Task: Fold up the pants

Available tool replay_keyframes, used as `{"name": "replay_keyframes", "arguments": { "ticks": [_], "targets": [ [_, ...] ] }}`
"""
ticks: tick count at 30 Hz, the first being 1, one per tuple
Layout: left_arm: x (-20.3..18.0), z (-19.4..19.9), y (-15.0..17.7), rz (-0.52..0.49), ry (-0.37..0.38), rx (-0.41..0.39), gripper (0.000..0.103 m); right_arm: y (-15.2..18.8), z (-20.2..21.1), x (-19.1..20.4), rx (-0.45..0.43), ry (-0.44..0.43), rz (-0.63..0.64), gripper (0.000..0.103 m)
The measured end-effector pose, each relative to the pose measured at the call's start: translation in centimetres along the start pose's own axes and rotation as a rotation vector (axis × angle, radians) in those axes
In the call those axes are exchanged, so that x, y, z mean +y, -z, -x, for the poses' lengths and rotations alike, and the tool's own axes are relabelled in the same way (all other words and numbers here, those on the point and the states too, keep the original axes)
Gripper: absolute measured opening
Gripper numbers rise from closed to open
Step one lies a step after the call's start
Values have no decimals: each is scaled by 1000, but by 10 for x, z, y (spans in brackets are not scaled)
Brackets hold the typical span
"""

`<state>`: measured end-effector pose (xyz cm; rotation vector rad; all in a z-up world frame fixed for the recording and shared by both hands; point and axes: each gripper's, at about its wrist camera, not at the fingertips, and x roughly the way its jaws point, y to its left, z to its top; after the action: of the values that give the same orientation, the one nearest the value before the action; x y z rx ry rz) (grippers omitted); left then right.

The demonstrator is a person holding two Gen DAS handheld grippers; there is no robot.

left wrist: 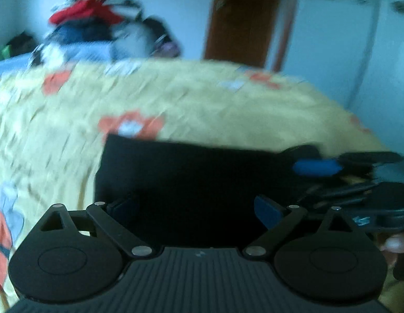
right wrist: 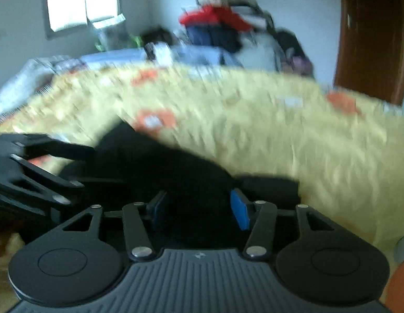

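The black pants (left wrist: 181,180) lie in a folded block on the yellow patterned bedspread (left wrist: 176,99). My left gripper (left wrist: 194,211) is open, its blue pads spread wide right over the near edge of the pants. My right gripper (right wrist: 199,208) is open too, low over the pants (right wrist: 155,161), its blue right pad (right wrist: 239,208) showing. The right gripper also shows in the left wrist view (left wrist: 332,172) at the pants' right end. The left gripper shows in the right wrist view (right wrist: 40,172) at the left. Both views are blurred by motion.
A heap of clothes (left wrist: 92,23) is stacked beyond the far side of the bed (right wrist: 220,26). A brown door (left wrist: 241,15) stands at the back right. A bright window (right wrist: 82,0) is at the back left. The bedspread (right wrist: 280,130) stretches wide around the pants.
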<state>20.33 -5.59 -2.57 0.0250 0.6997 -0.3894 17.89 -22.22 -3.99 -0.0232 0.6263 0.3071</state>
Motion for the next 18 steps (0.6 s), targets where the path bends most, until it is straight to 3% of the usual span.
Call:
{"name": "replay_keyframes", "arguments": {
  "ticks": [4, 8, 11, 14, 18],
  "targets": [
    [7, -1, 6, -1, -57, -14, 99, -10, 1, -3, 22, 6, -44, 52],
    [3, 20, 14, -30, -129, -41, 98, 0, 51, 20, -53, 25, 39, 53],
    [1, 31, 22, 25, -133, -36, 102, 17, 71, 33, -34, 19, 80, 59],
    [-4, 31, 26, 15, -172, -37, 103, 35, 53, 35, 38, 43, 97, 65],
    [-9, 29, 29, 10, -205, -45, 103, 34, 51, 26, 19, 35, 23, 70]
  ]
}}
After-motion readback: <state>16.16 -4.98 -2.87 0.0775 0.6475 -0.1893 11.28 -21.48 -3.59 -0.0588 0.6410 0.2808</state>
